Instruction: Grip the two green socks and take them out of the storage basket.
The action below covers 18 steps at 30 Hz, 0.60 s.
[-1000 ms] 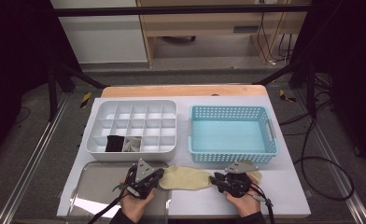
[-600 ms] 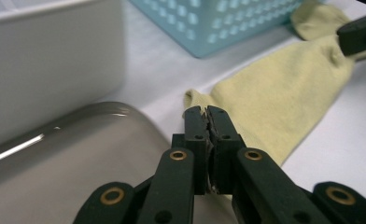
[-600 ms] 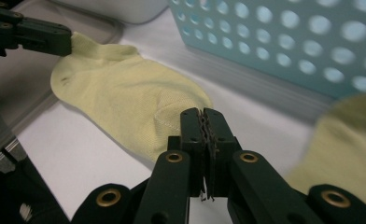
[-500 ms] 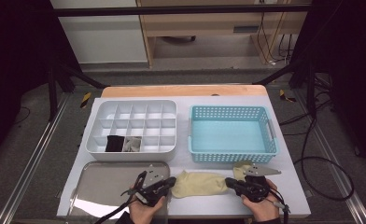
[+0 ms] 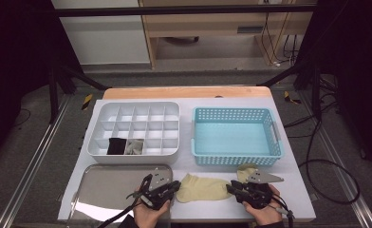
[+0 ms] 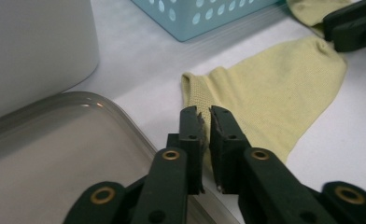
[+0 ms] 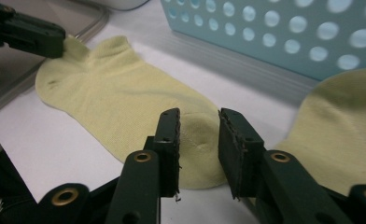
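Note:
A pale yellow sock [image 5: 204,188] lies flat on the white table near the front edge, between my two grippers. My left gripper [image 5: 174,186] sits at its cuff end. In the left gripper view its jaws [image 6: 205,114] have just been opening and stand a narrow slit apart above the cuff edge of the sock [image 6: 274,84], not pinching it. My right gripper [image 5: 231,186] sits at the toe end. Its jaws [image 7: 199,119] have just been opening too and stand apart over the toe of the sock [image 7: 120,93], which lies loose between them. A second yellow sock [image 5: 246,171] [image 7: 340,121] lies beside the right gripper.
A light blue perforated basket [image 5: 235,159] stands just behind the socks. A white compartment box [image 5: 134,156] at the back left has dark and grey items in two front cells. A metal tray [image 5: 108,180] lies at the front left, its rim right beside the left gripper.
Both grippers drew toward the near edge and the right one moved to the right, leaving the sock spread out flat. Both pairs of jaws have let go of the sock.

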Available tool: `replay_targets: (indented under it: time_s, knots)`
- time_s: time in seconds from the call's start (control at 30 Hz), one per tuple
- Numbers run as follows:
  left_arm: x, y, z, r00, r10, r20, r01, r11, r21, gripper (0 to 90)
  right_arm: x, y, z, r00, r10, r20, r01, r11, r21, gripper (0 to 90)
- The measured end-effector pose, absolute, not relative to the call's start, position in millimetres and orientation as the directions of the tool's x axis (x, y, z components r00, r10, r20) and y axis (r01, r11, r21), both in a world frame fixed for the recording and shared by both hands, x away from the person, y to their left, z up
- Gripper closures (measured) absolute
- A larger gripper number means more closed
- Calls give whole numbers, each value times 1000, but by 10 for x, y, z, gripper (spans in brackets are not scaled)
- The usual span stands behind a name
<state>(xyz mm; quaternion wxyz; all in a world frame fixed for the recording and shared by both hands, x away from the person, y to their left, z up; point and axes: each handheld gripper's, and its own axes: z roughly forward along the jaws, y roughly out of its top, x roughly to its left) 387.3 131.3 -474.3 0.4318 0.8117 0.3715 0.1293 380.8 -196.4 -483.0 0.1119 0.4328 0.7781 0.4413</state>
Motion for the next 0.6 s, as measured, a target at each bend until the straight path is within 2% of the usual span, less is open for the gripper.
replay_targets:
  time_s: [0.13,0.23,0.33,0.47,0.6]
  knots:
    - [3869,1342,-4646,688,717,-112,481,-334,811,773,3843,-1917,-4875,-606,771,197,575,253,778,709]
    - [3888,1327,-4624,695,712,-100,470,-345,812,770,3894,-1861,-4868,-613,772,167,569,285,771,824]
    - [3899,1296,-4639,703,703,-105,473,-353,807,769,3948,-1824,-4855,-614,776,146,571,309,761,866]
    - [3900,1279,-4648,706,700,-104,475,-360,803,761,3941,-1868,-4844,-609,774,172,571,277,773,835]
    - [3894,1294,-4620,711,696,-101,471,-365,803,744,3861,-2056,-4689,-587,794,159,526,224,821,813]
